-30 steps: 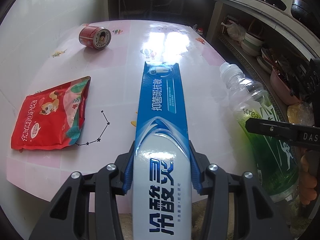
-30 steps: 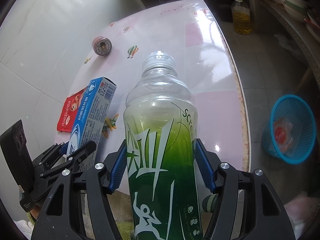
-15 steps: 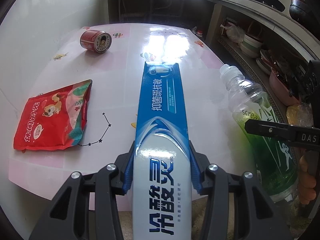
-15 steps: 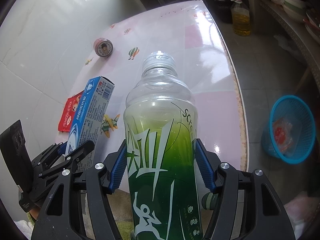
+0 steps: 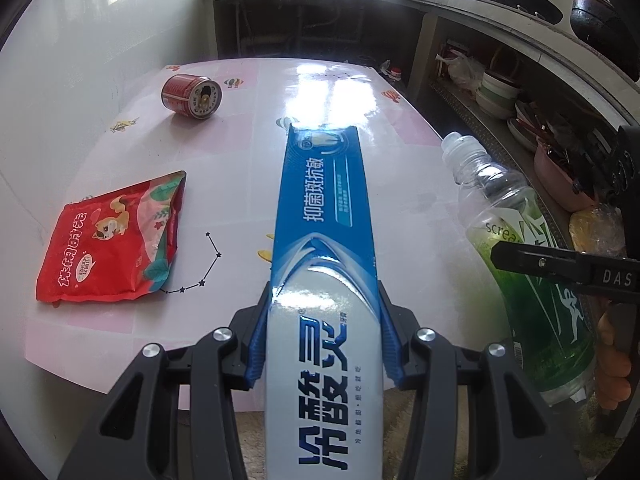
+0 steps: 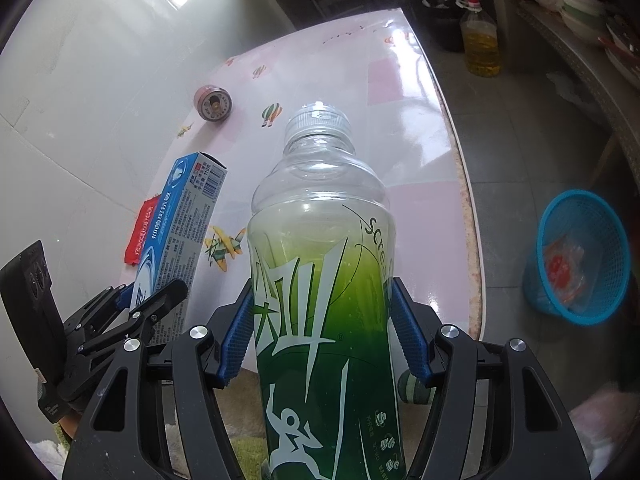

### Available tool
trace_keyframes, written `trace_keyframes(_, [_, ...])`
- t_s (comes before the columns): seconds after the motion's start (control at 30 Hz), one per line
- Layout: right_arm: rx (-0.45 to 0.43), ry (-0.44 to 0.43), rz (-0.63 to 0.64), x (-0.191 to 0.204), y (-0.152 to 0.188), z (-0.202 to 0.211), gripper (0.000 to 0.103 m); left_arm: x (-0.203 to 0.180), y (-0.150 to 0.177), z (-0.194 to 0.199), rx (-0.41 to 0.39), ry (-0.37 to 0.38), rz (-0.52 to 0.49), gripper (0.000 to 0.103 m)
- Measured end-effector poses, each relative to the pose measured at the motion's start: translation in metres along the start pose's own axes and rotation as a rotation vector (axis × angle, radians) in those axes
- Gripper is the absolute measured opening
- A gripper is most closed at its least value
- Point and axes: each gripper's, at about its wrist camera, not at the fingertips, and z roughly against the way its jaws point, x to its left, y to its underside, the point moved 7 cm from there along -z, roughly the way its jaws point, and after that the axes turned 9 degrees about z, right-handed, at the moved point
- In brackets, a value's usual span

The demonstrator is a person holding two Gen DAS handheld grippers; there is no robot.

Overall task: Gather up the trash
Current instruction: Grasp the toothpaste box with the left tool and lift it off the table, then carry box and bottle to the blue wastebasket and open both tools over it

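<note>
**Trash held in both grippers**

Trash is up off the table (image 5: 360,92). The left gripper (image 5: 324,336) squeezes a blue toothpaste box (image 5: 326,216). The right gripper (image 6: 322,320) squeezes a green bottle (image 6: 320,280). A red snack bag (image 5: 112,240) lies near on the left. A red can (image 5: 192,96) lies far back. A blue basket (image 6: 580,256) sits on the floor, right.

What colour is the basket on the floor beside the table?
Blue mesh, the basket with something red and clear inside; it shows only in the right wrist view.
</note>
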Motion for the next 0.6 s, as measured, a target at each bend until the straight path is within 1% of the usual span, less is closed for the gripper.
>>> trace_keyframes(0.3, [-0.043,-0.004,-0.022,-0.009,0.006,0.016,0.061,-0.015,-0.001,0.011,-0.022,0.005,-0.035,0.045])
trace_keyframes(0.6, [-0.106,-0.015,-0.083,-0.033,0.02,0.041,0.06,-0.046,-0.001,0.017,-0.033,0.021,-0.102,0.045])
